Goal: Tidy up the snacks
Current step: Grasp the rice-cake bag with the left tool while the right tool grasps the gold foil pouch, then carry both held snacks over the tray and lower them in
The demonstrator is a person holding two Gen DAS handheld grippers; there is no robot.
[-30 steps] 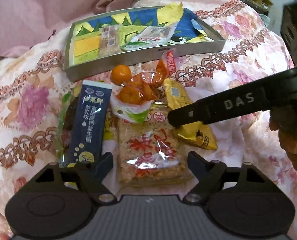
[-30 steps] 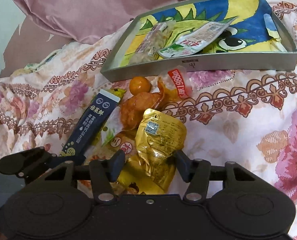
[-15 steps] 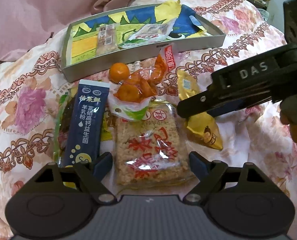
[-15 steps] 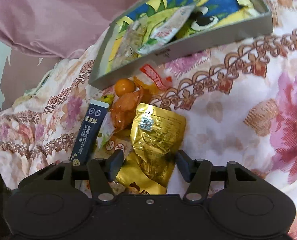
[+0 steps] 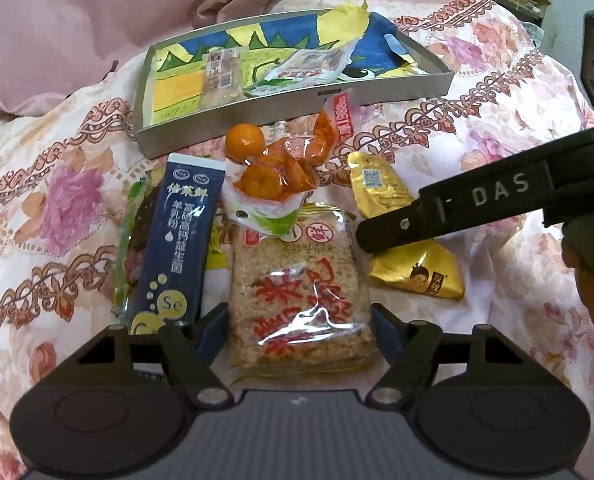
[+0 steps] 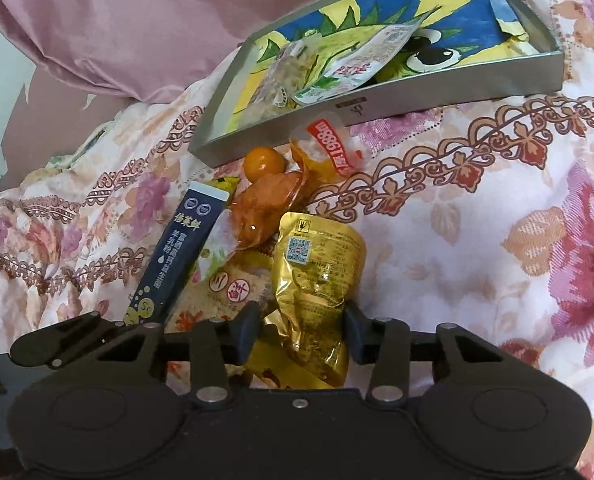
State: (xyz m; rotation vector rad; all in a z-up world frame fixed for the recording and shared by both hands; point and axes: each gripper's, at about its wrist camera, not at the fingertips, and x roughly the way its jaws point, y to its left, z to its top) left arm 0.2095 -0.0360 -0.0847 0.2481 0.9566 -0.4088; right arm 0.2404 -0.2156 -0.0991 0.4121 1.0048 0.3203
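Both tilt downward. The left gripper (image 5: 297, 330), at lower centre, narrows around the clear-wrapped rice-crisp bar (image 5: 301, 292); the right gripper (image 6: 299, 330) narrows around the crinkled gold foil snack pouch (image 6: 317, 280); contact unclear. The silver metal tray (image 5: 297, 106) sits at upper centre.

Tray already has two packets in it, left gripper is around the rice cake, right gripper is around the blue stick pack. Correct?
One error: the right gripper is closing around the gold pouch, not the blue stick pack, which lies off to its left in the right wrist view. The tray and left gripper claims hold.
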